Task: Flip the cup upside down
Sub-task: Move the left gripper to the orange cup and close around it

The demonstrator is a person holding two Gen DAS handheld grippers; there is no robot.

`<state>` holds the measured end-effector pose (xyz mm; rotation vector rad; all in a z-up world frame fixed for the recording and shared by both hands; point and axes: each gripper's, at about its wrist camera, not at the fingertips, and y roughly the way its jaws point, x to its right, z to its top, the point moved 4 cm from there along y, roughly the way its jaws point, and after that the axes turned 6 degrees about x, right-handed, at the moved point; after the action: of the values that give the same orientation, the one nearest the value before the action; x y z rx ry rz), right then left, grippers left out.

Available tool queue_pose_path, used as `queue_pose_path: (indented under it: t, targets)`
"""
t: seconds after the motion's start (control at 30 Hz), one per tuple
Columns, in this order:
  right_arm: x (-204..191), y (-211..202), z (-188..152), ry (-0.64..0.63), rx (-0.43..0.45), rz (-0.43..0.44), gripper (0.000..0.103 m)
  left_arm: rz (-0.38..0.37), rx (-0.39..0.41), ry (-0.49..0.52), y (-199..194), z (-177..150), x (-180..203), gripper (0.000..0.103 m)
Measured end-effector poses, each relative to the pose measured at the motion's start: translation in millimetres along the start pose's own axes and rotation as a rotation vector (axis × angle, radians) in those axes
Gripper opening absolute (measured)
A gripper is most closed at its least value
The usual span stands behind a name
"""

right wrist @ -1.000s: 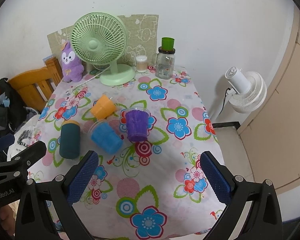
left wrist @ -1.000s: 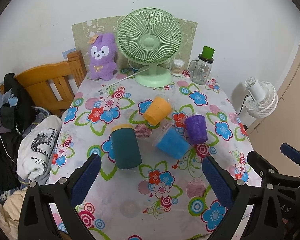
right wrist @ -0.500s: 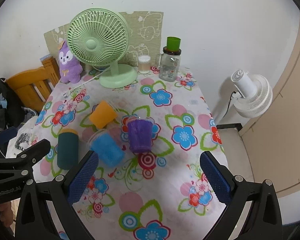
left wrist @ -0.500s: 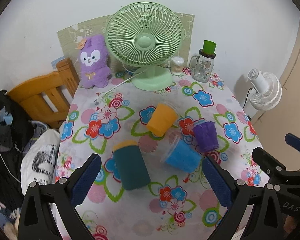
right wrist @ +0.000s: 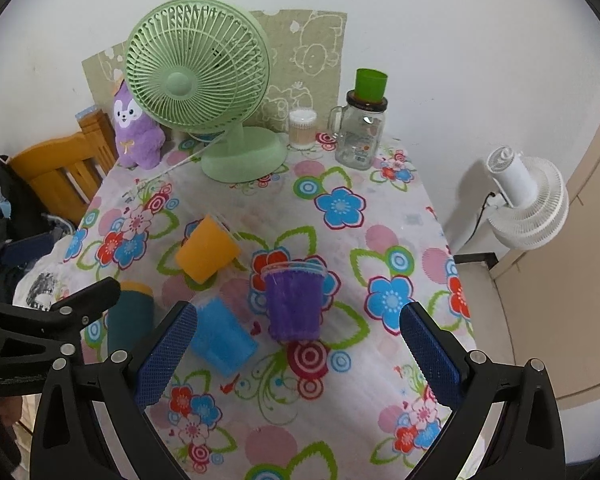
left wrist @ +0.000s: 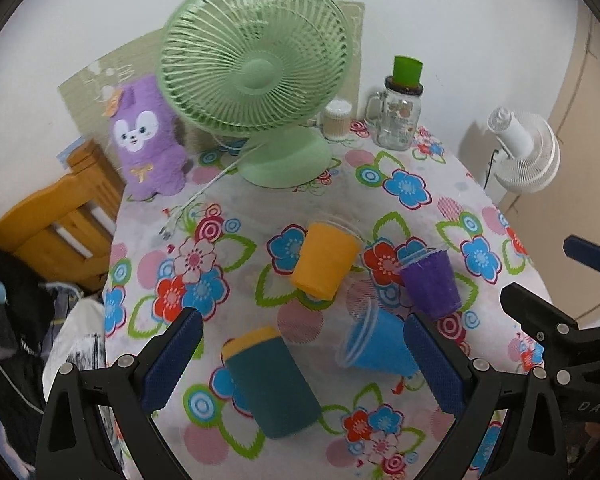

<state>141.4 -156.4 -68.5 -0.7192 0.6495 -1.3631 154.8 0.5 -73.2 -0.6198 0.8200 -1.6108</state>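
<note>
Several cups sit mid-table on a floral cloth. A dark teal cup (left wrist: 273, 384) with a yellow rim, an orange cup (left wrist: 324, 258) and a blue cup (left wrist: 376, 350) lie on their sides. A purple cup (left wrist: 430, 282) stands upright, mouth up. My left gripper (left wrist: 300, 364) is open and empty, hovering over the teal and blue cups. My right gripper (right wrist: 295, 354) is open and empty above the purple cup (right wrist: 295, 302); the blue cup (right wrist: 221, 334), orange cup (right wrist: 207, 255) and teal cup (right wrist: 129, 318) lie to its left.
A green desk fan (left wrist: 259, 80), a purple plush toy (left wrist: 145, 140), a small jar (left wrist: 337, 119) and a glass mug with a green cap (left wrist: 400, 114) stand along the table's back. A wooden chair (left wrist: 55, 232) is at left, a white floor fan (left wrist: 524, 152) at right.
Both grippers have moved forward and lower toward the cups, which now look larger and nearer. The cups have not moved. Both grippers stay open.
</note>
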Motion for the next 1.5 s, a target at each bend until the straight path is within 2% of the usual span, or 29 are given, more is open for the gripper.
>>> queue_pose_path:
  t: [0.23,0.47,0.73,0.87,1.0,1.23,1.4,1.47,1.5]
  targets:
    - [3,31,6,-0.015,-0.023,0.004,0.102,-0.065,-0.058,0.045,38,6,0,0.101]
    - [3,61,12,-0.048,-0.044,0.02,0.102,-0.063,-0.079,0.203,74,10,14,0.101]
    - [8,93,11,-0.062,-0.07,0.035,0.102,-0.142,-0.125,0.228,118,14,22,0.099]
    - [10,108,10,-0.079,-0.078,0.029,0.102,-0.153,-0.131,0.274,136,14,28,0.099]
    - [10,119,9,-0.09,-0.088,0.028,0.102,-0.175,-0.149,0.27,152,14,30,0.097]
    - [8,136,5,-0.095,-0.117,0.051,0.102,-0.177,-0.182,0.298,174,8,33,0.09]
    - [5,147,4,-0.097,-0.135,0.067,0.102,-0.178,-0.2,0.298,184,6,33,0.077]
    - [4,151,2,-0.095,-0.145,0.08,0.102,-0.183,-0.207,0.286,186,5,32,0.065]
    - [3,152,2,-0.096,-0.148,0.081,0.102,-0.187,-0.214,0.28,188,5,32,0.065]
